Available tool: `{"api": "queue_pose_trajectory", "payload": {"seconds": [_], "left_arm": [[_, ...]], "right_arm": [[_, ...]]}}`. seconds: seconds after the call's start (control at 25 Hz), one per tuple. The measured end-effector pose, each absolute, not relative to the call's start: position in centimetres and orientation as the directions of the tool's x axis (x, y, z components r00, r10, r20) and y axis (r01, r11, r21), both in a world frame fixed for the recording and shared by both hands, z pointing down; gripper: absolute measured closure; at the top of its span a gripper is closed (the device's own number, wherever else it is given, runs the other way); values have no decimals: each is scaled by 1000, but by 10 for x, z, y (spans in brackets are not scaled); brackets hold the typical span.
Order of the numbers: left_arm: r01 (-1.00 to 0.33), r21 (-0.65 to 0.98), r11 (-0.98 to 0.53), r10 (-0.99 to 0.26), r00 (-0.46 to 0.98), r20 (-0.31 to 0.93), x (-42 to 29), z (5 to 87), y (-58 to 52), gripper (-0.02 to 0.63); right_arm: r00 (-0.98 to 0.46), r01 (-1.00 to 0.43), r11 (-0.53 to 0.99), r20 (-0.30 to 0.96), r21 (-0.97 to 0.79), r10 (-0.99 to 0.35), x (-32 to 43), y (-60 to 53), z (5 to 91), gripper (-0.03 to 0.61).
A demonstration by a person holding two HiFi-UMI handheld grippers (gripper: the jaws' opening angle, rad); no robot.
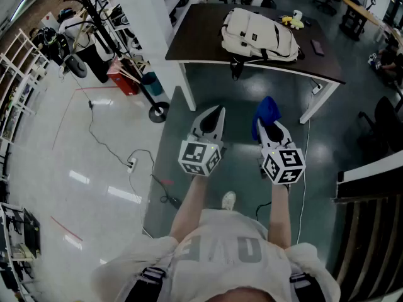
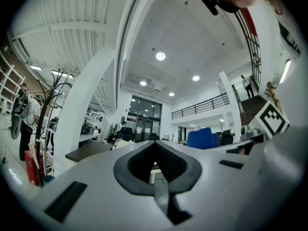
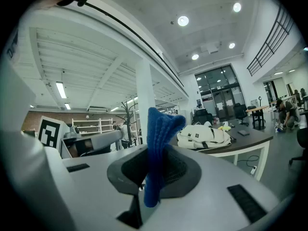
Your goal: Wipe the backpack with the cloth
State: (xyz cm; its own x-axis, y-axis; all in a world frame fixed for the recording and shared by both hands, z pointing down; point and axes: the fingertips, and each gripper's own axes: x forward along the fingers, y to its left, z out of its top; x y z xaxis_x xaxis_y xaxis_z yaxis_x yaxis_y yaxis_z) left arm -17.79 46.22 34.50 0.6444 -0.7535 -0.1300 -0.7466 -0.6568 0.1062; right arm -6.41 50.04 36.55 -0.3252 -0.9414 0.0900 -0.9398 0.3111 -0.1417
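A cream backpack [image 1: 258,36] with black straps lies on the dark table [image 1: 201,36] ahead; the right gripper view shows the same backpack [image 3: 202,137] some way off. My right gripper [image 1: 272,129] is shut on a blue cloth [image 1: 267,113], which sticks up between its jaws as a folded strip [image 3: 158,148]. My left gripper [image 1: 211,119] is shut with nothing in it, its dark pads [image 2: 156,170] meeting. Both grippers are held level over the floor, well short of the table.
A yellow object [image 1: 292,21] and a dark flat item [image 1: 317,46] lie on the table near the backpack. A white pillar [image 1: 154,30], a coat stand [image 1: 119,49] and floor cables [image 1: 132,162] are at the left. A black chair [image 1: 385,121] stands at right.
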Motion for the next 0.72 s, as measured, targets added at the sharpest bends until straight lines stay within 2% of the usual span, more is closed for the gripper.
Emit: {"api": "queue_pose_trajectory", "payload": {"seconds": [0.72], "left_arm": [[-752,172,-636,-771,625,-120,-184,361,401,611]], "right_arm": [[-338,-934,318,119,-160,-933,-58,442,374,535]]}}
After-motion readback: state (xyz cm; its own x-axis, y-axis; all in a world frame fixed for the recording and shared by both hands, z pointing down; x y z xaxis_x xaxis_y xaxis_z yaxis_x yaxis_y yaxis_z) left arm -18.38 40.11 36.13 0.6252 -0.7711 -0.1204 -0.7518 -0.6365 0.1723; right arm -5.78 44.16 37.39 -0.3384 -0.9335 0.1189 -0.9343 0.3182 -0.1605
